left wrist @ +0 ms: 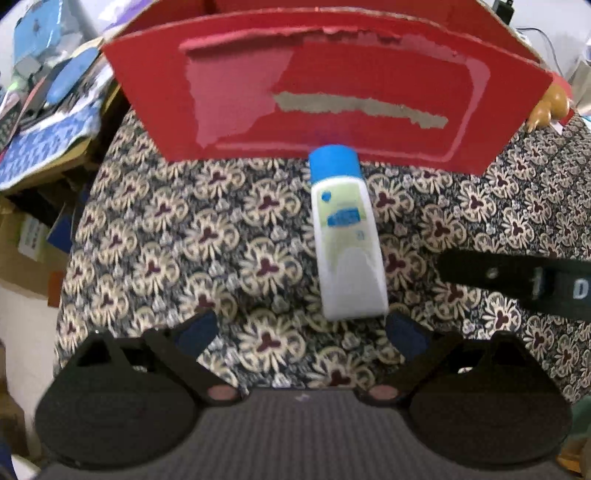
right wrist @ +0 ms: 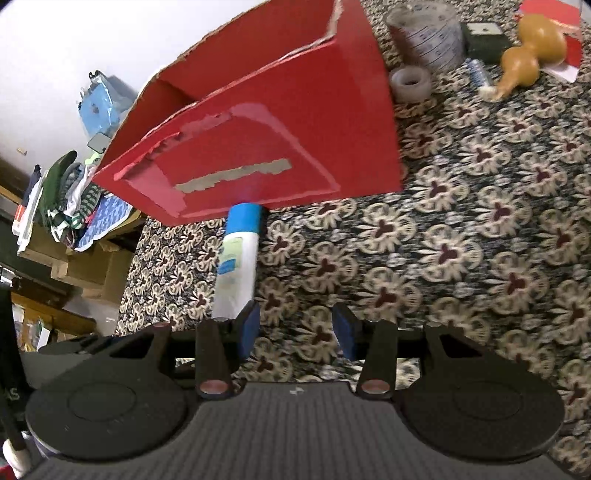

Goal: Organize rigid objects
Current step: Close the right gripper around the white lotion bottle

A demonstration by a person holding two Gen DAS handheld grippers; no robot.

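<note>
White bottle w/ blue cap just beyond spread, empty left tongs.

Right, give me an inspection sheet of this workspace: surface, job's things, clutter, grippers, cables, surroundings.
Surface: patterned cloth covers the table.
Job's things: white bottle with blue cap lies flat, cap toward the open red cardboard box; whether they touch is unclear.
Clutter: tape roll, grey measuring cup, dark small box, tan gourd-shaped object beyond the box.
Grippers: left gripper open, bottle's base just ahead of it; right gripper open, empty, bottle beside its left finger.
Cables: dark cable at far right behind the box.
Surroundings: shelves with folded clothes, white wall.
</note>
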